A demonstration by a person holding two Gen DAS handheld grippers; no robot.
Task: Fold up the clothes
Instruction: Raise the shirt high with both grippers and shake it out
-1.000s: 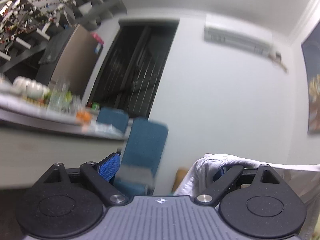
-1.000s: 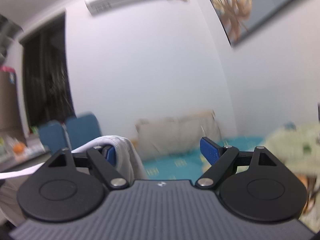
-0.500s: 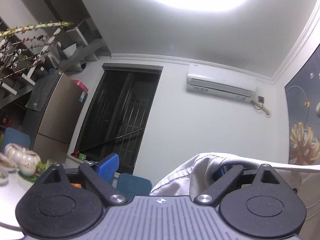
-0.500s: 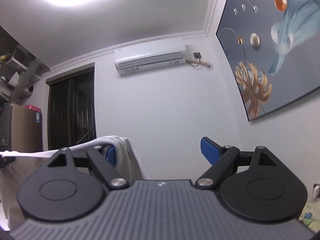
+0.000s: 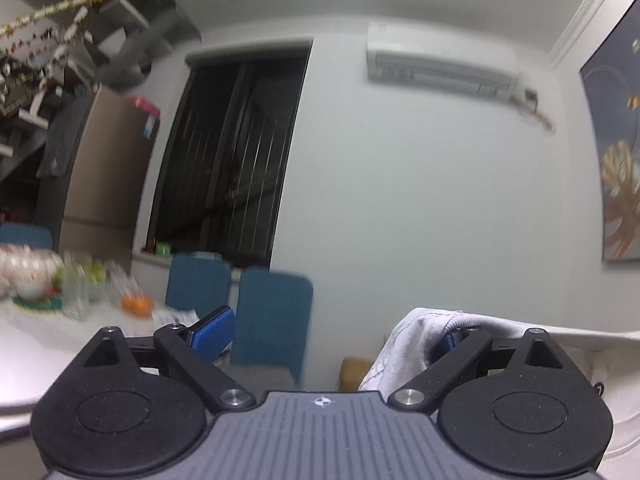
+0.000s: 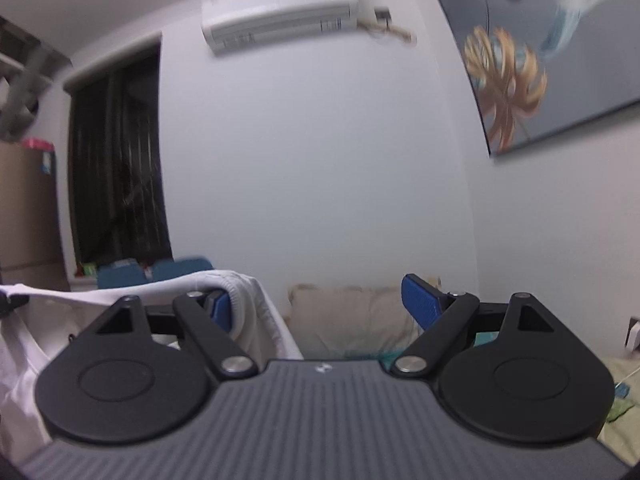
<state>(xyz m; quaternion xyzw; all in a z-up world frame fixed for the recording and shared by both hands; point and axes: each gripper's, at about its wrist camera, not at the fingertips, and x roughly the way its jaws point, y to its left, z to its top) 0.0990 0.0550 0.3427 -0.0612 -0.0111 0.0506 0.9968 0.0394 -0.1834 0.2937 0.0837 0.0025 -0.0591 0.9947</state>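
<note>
Both grippers stand with jaws wide, and the white garment (image 6: 256, 304) is only hooked over one finger of each: over the inner finger of the right gripper (image 6: 324, 304) and the inner finger of the left gripper (image 5: 332, 332). Its top edge stretches level between them, so neither hand is nearer. In front is a bare wall (image 5: 420, 200), open room to lower it.

both wrist views face level, slightly blurred; share air conditioner (image 5: 440, 68) (image 6: 276, 16) wall.
</note>
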